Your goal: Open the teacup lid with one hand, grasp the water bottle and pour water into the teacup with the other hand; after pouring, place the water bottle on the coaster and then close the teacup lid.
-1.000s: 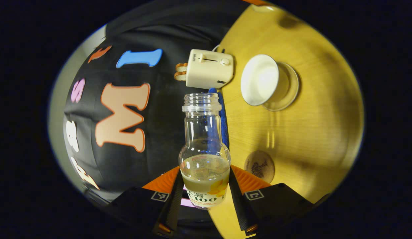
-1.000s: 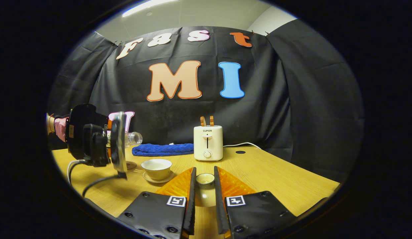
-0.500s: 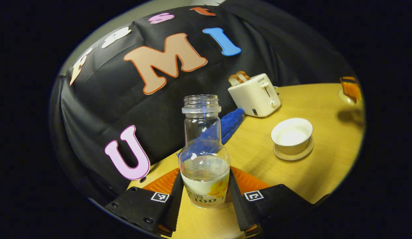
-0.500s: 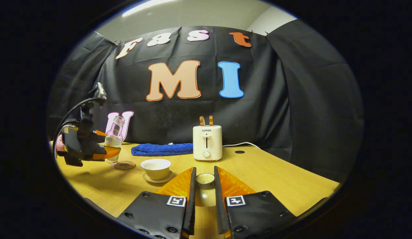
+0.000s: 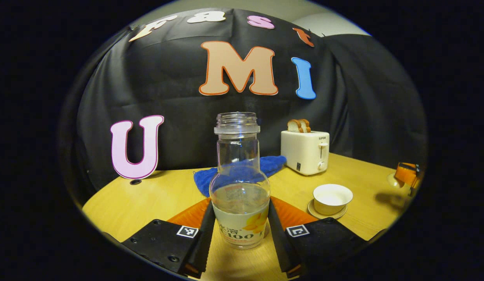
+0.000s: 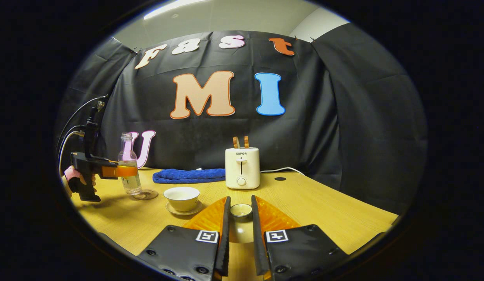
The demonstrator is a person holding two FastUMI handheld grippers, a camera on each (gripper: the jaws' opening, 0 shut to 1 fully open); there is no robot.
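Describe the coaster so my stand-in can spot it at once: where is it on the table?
Start at the white toaster by the wall, then go left along the blue towel. Just in front of the towel's left end lies the coaster, by the water bottle. It is a flat round disc, unlike the teacup on its saucer.

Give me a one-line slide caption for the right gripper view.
Right gripper holds the teacup lid while the left gripper sets the water bottle upright beside the open teacup.

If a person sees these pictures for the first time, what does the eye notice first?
First, the uncapped water bottle, upright between the left gripper fingers, part full. Next, the open teacup on its saucer, mid-table. Then the lid between the right gripper fingers, with the white toaster behind.
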